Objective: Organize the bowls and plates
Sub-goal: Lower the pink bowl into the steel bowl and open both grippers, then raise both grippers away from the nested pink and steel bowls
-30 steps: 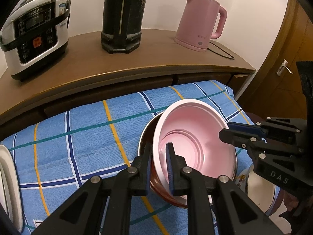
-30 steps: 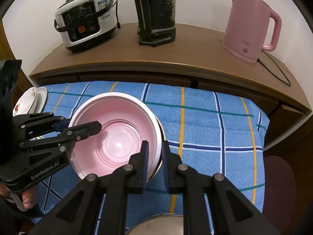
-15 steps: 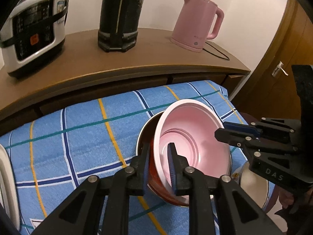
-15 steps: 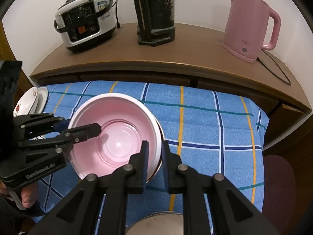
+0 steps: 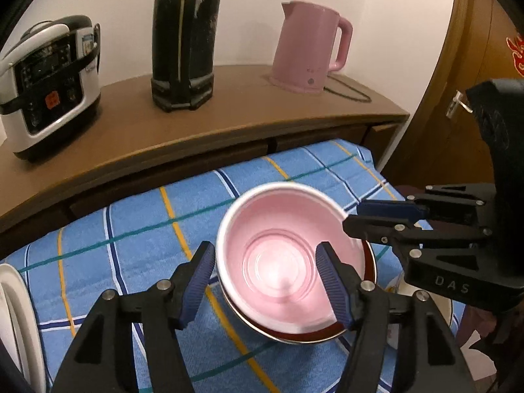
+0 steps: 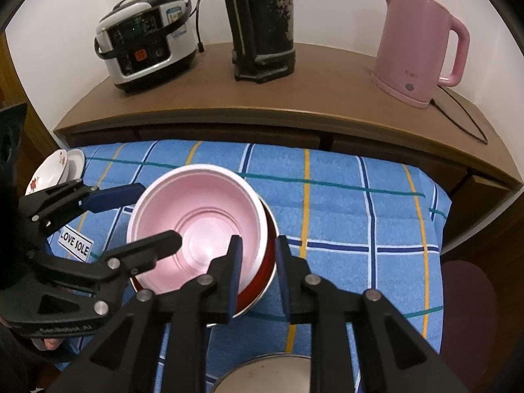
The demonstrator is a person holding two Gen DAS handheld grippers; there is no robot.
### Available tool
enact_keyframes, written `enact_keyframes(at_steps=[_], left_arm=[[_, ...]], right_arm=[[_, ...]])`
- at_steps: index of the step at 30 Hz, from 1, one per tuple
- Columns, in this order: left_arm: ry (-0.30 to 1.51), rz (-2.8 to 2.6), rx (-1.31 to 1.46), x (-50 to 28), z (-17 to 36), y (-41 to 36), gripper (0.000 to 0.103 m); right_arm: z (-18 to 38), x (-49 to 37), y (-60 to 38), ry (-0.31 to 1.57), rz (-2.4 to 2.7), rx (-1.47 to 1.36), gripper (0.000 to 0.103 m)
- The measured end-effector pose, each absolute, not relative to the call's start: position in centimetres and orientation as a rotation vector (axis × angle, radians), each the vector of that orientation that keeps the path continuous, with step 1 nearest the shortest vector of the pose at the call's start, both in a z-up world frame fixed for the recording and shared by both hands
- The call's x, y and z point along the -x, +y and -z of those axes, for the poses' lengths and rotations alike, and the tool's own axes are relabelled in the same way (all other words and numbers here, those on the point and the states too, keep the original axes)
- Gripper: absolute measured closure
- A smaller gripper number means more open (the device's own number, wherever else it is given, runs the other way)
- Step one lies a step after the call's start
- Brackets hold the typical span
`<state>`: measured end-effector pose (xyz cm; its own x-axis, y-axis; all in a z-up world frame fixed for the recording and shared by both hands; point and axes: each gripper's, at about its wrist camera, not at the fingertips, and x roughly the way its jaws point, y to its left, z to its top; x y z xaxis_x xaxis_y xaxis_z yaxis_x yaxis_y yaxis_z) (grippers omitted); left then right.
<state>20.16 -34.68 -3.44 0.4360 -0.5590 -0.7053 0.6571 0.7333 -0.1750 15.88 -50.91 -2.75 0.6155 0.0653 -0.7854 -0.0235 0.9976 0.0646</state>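
Note:
A pink bowl (image 5: 285,249) sits nested inside a red bowl with a metal rim (image 5: 304,335) on the blue checked cloth (image 5: 137,255). My left gripper (image 5: 268,286) is open, its jaws wide apart on either side of the pink bowl's near rim. My right gripper (image 6: 257,270) is open, its jaws straddling the rims of both bowls (image 6: 203,226) without pressing them. In the left wrist view the right gripper (image 5: 383,217) reaches in from the right over the bowls' far rim.
White plates (image 6: 55,170) lie at the cloth's left edge. A metal bowl (image 6: 265,373) sits near the front. A rice cooker (image 6: 147,52), a black flask (image 6: 262,23) and a pink kettle (image 6: 416,46) stand on the wooden sideboard behind. A door (image 5: 465,75) is at the right.
Both grippers have let go of the pink bowl's rim: the left opened wide, the right opened a little. The pink bowl has dropped from tilted to level inside the red bowl.

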Motion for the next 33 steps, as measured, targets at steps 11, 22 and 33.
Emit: enact_keyframes(at_steps=[11,22,33], left_arm=[[0.852,0.772,-0.120,-20.7,4.3,-34.7,0.037],[0.851,0.775,-0.096,-20.6,4.1,-34.4,0.037],[0.807,0.767,-0.096,-19.9,3.4,-34.2,0.037]], right_arm=[[1.8,-14.9,-51.7,0.870,-0.031,-0.067,0.062],[1.3,-13.4,-51.5,0.851,-0.016,-0.043,0.051],[1.1,-11.5,-51.7,0.835,0.015,-0.039,0.049]])
